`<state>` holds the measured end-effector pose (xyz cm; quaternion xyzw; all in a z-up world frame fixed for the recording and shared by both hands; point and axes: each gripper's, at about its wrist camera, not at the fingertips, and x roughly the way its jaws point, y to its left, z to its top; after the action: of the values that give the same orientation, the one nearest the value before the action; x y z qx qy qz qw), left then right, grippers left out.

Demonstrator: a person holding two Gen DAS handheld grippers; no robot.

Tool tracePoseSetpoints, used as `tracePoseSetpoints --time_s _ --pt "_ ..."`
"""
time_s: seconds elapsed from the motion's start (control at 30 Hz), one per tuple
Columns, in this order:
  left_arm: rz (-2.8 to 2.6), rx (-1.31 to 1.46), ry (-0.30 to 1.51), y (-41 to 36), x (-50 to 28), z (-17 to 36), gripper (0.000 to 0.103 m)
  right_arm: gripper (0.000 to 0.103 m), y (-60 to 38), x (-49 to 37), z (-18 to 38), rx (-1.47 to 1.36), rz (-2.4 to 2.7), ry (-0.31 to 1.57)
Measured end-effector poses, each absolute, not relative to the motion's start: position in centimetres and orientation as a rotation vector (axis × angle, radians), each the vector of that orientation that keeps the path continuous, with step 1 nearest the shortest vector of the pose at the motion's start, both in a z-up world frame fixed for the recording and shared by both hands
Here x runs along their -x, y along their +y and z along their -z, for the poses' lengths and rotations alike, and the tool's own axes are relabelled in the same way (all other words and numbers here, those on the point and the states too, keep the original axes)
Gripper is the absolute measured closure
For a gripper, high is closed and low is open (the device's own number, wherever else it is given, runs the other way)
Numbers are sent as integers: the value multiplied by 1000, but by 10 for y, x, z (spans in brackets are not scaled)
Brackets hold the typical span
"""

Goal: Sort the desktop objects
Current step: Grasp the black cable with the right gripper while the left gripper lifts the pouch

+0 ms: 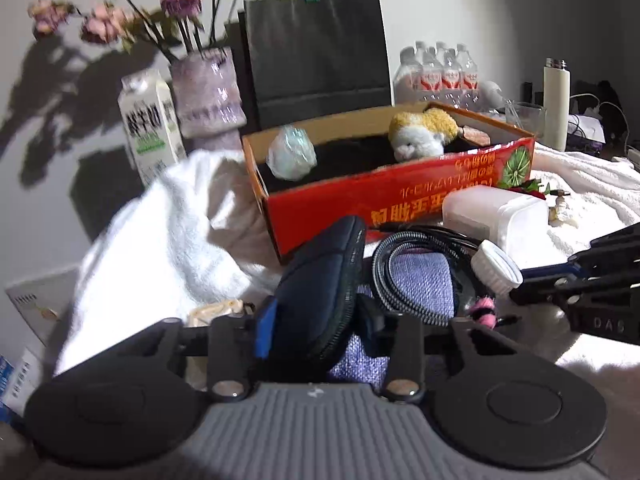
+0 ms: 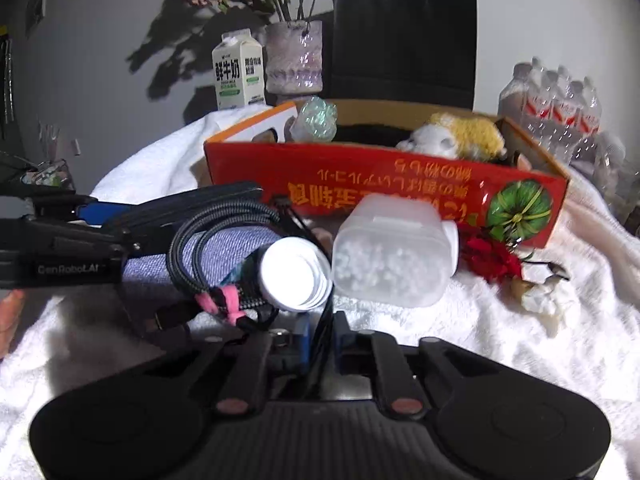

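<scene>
My left gripper (image 1: pixel 316 320) is shut on a dark blue zip pouch (image 1: pixel 320 284), held upright above a purple cloth (image 1: pixel 416 280). It also shows at the left of the right wrist view (image 2: pixel 132 220). My right gripper (image 2: pixel 322 328) is shut on a thin black cable (image 2: pixel 324 320) that runs up to a coiled braided cable (image 2: pixel 208 236) with a pink tie (image 2: pixel 226 298). A white-capped bottle (image 2: pixel 294 276) and a frosted bead box (image 2: pixel 392 252) lie just ahead. The red cardboard box (image 2: pixel 384 188) holds a plush toy (image 2: pixel 460 136) and a clear wrapped ball (image 2: pixel 316 120).
A white towel (image 2: pixel 520 340) covers the desk. Behind the box stand a milk carton (image 2: pixel 238 74), a flower vase (image 2: pixel 294 58), a black paper bag (image 2: pixel 404 40) and packed water bottles (image 2: pixel 560 108). A red flower (image 2: pixel 492 258) and crumpled paper (image 2: pixel 540 296) lie right.
</scene>
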<state>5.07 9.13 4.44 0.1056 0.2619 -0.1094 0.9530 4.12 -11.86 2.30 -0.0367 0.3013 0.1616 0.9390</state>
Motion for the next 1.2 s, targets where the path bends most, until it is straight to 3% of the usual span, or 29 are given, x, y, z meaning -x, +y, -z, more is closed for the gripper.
tracePoseSetpoints --time_s 0.27,0.4,0.57,0.7,0.8,0.87,1.0,1.03,1.07,1.2 --pt "185 -88 404 88 3 -86 82 97 -138 5 -62 136 -269 441" --pt "177 0 338 84 44 -104 83 97 -159 32 -79 127 -272 400" --pt "219 92 361 64 97 -92 83 96 -192 62 -84 179 -307 435" --pt "282 93 473 39 118 -64 82 97 -213 72 -66 216 -300 566" --pt "294 3 482 20 134 -54 73 98 -219 80 -51 219 -310 625" --pt "300 16 503 18 127 -50 52 96 -218 81 -41 218 -326 648" --pt "261 16 551 17 94 -39 52 89 -210 68 -27 210 -292 616" --pt "248 12 557 16 87 -37 54 86 -208 61 -24 208 -299 618" --pt "242 8 560 14 83 -35 66 84 -205 56 -22 215 -305 620" --pt "253 13 548 18 80 -37 78 84 -192 44 -20 242 -314 588"
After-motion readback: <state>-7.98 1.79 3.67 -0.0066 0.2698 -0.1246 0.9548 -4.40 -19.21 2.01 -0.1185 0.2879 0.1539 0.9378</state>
